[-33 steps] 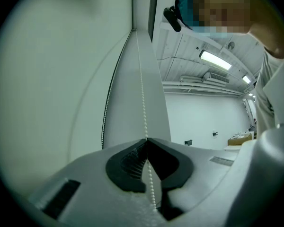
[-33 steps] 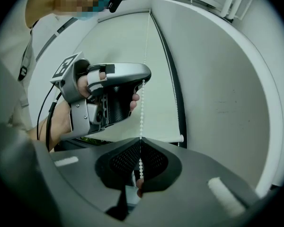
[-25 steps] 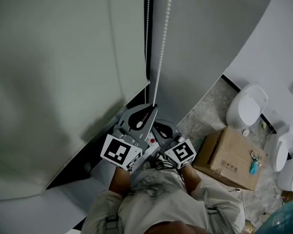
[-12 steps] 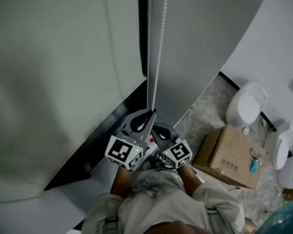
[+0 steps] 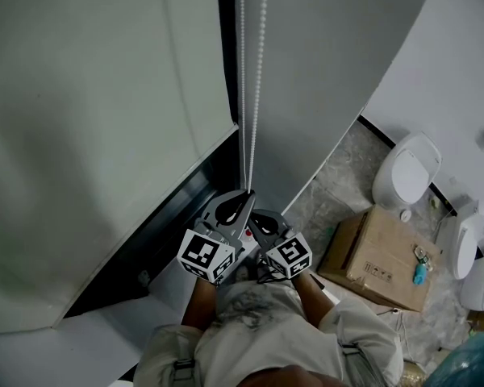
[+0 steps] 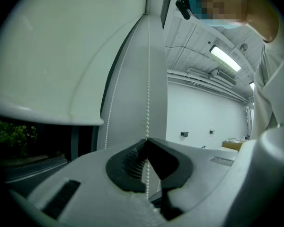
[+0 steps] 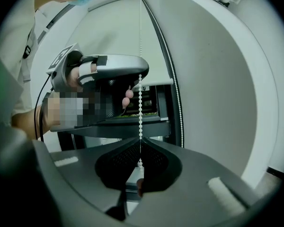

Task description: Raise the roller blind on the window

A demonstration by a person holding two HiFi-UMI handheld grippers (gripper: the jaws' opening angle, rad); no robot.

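Head view: the left gripper (image 5: 245, 195) and right gripper (image 5: 258, 216) meet at lower centre on the bead chain (image 5: 256, 79), beside the roller blind (image 5: 97, 135). Pull straight down, in line with the bead chain. A cardboard box (image 5: 377, 258) lies lower right, well apart.

Left gripper view: the jaws are closed on the bead chain (image 6: 148, 79) at centre. The blind's bottom rail (image 6: 47, 115), at left, is clear of it.

Right gripper view: the jaws are closed on the same strand (image 7: 140, 108), just below the left gripper (image 7: 140, 74).

The head view is dimly and evenly lit, with a grey-green cast. A faint soft shadow is spread across the roller blind (image 5: 89, 135), and the gap beneath it is lost in black. Strong fisheye bending and black corners are seen in both gripper views. A ceiling lamp (image 6: 226, 56) is blown out to glare. The jaws nearest each lens are softened, while the bead chain (image 7: 140, 108) is kept sharp.
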